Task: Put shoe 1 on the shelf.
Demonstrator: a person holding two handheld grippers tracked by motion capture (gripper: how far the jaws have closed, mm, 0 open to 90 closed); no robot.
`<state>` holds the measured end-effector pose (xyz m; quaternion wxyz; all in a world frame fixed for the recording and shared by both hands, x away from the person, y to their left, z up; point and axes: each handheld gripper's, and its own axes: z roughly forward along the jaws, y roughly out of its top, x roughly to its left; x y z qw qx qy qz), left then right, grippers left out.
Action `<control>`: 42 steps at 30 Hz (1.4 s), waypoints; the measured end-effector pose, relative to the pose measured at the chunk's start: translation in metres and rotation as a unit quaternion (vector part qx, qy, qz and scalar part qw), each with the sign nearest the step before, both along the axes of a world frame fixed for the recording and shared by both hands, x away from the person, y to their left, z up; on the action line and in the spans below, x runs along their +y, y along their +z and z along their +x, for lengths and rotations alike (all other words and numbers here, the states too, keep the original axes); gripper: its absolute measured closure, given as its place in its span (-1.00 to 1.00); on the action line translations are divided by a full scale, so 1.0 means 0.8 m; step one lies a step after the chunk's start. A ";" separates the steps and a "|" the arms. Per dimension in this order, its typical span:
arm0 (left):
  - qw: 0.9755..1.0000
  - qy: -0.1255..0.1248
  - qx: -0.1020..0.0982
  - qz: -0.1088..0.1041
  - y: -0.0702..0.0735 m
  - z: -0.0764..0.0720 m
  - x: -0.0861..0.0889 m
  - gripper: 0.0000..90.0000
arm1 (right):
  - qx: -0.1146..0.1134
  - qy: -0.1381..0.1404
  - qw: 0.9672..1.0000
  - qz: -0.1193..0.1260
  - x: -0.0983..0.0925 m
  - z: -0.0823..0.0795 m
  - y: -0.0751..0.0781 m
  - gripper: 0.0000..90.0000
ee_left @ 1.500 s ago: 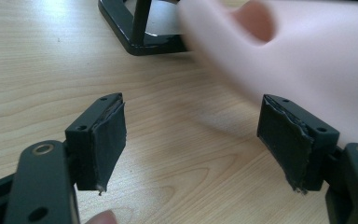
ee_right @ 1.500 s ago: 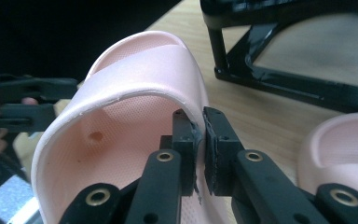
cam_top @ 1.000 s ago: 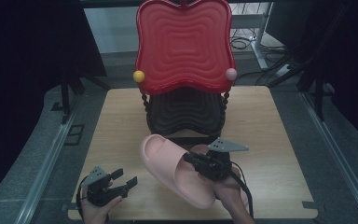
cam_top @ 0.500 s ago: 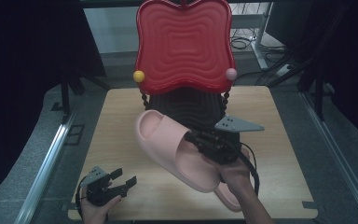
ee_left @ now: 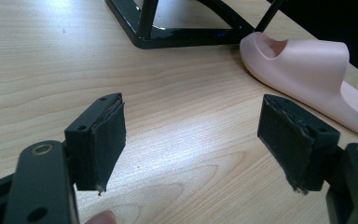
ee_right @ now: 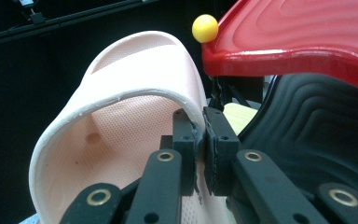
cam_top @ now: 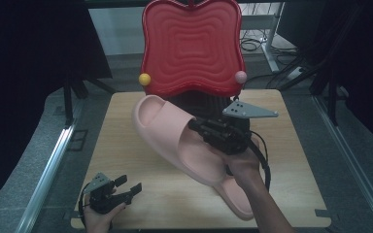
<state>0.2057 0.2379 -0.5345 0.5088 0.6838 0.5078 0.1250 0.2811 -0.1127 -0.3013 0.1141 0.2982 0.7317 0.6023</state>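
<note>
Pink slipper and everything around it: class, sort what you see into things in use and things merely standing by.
In use:
- pink slipper, lifted off the table
- right gripper, clamped on its strap

Standing by:
- left gripper, open above the wooden table
- red tray
- black rack

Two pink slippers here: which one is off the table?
The slipper clamped by its strap in the right gripper, lifted toward the red tray. The other slipper lies flat on the table, partly under the person's right forearm.
</note>
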 end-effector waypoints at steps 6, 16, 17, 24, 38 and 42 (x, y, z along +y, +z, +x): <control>1.000 0.001 0.001 -0.001 -0.001 0.000 0.002 -0.48 | -0.004 -0.002 1.000 0.001 0.004 0.003 0.006 0.87; 1.000 -0.001 0.002 -0.010 0.000 0.000 0.002 -0.48 | -0.014 -0.003 1.000 0.017 0.010 0.016 0.025 0.87; 1.000 0.000 0.002 -0.009 0.001 0.000 0.002 -0.48 | -0.011 -0.001 1.000 0.018 0.011 0.018 0.027 0.87; 1.000 0.001 0.002 -0.008 0.000 0.000 0.005 -0.48 | 0.007 0.012 0.999 0.038 0.016 0.032 0.033 0.87; 1.000 0.000 0.002 -0.008 0.000 0.000 0.004 -0.48 | -0.003 -0.027 0.999 0.047 0.031 0.057 0.060 0.87; 1.000 -0.001 0.001 -0.010 0.001 0.000 0.006 -0.48 | 0.002 -0.044 0.998 0.052 0.034 0.074 0.066 0.87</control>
